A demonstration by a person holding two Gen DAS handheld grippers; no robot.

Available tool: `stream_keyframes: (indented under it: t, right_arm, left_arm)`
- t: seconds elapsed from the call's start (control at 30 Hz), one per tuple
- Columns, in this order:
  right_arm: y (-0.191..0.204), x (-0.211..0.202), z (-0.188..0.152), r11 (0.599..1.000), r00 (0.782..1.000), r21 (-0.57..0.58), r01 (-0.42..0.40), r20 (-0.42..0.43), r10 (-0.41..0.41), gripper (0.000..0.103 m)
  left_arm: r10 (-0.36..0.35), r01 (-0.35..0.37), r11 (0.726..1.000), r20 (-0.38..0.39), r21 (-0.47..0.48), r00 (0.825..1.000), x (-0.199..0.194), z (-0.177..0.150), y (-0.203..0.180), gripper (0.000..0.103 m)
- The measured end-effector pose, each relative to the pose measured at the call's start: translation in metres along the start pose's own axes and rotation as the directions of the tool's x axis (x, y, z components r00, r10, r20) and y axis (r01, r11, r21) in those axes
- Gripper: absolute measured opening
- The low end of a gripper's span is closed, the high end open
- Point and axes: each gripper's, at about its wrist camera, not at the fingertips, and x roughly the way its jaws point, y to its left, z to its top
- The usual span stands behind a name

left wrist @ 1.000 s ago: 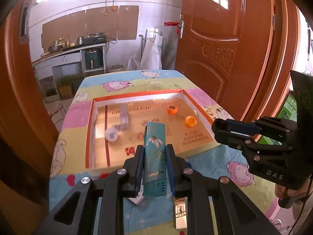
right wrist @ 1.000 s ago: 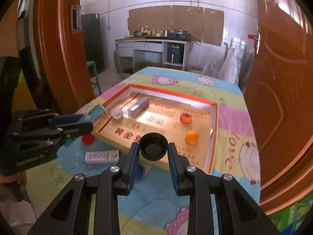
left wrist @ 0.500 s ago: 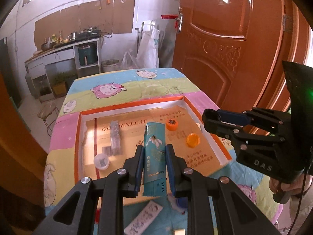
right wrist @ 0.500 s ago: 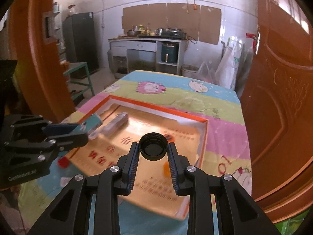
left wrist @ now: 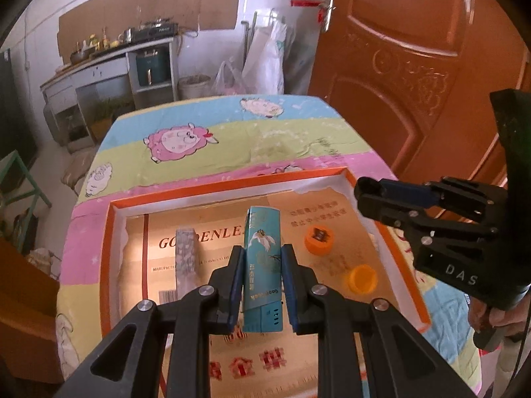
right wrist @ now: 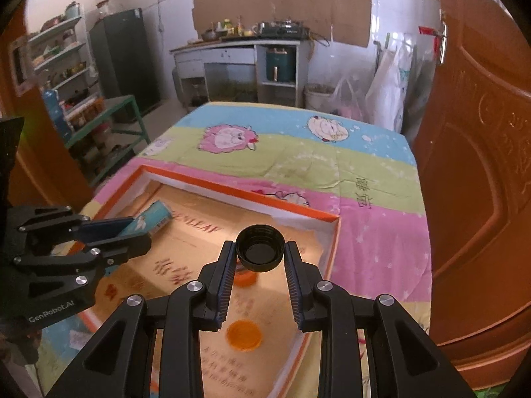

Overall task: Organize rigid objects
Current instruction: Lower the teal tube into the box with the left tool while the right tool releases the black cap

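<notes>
Presently, a teal box (left wrist: 262, 265) is clamped in the left gripper (left wrist: 260, 285) and a black cap (right wrist: 260, 248) in the right gripper (right wrist: 260, 265), both above the tray (left wrist: 109, 232). Three items are already placed inside; release remains.

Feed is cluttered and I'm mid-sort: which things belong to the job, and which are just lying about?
Job:
teal box, in left tool
black cap, in right tool
orange-rimmed tray
two orange caps and grey packet in tray

Lying about:
sheep-print cloth
wooden door
kitchen counter
</notes>
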Motion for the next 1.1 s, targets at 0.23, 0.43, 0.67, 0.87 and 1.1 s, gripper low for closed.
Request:
stream_keyframes:
  t: [0.23, 0.43, 0.67, 0.87, 1.1]
  right_arm:
    - [-0.008, 0.039, 0.009, 0.998, 0.996, -0.015, 0.053, -0.069, -0.054, 0.03]
    - [-0.011, 0.063, 0.011, 0.998, 0.992, 0.0, 0.06, -0.113, -0.06, 0.03]
    - [-0.013, 0.079, 0.008, 0.998, 0.989, 0.02, 0.055, -0.139, -0.052, 0.03]
    - [-0.013, 0.084, 0.004, 0.998, 0.989, 0.028, 0.049, -0.144, -0.044, 0.03]
    - [-0.015, 0.09, 0.004, 0.998, 0.984, 0.034, 0.047, -0.173, -0.04, 0.03]
  left_arm:
    - [0.002, -0.003, 1.0, -0.061, -0.026, 0.998, 0.032, 0.009, 0.004, 0.023]
    - [0.012, -0.016, 0.999, -0.089, -0.039, 0.996, 0.048, 0.013, 0.006, 0.023]
    - [0.022, -0.026, 0.999, -0.108, -0.036, 0.994, 0.064, 0.01, 0.006, 0.023]
    - [0.011, -0.017, 0.999, -0.107, -0.051, 0.994, 0.071, 0.006, 0.01, 0.023]
    - [0.01, -0.014, 0.999, -0.103, -0.04, 0.995, 0.073, 0.006, 0.011, 0.023]
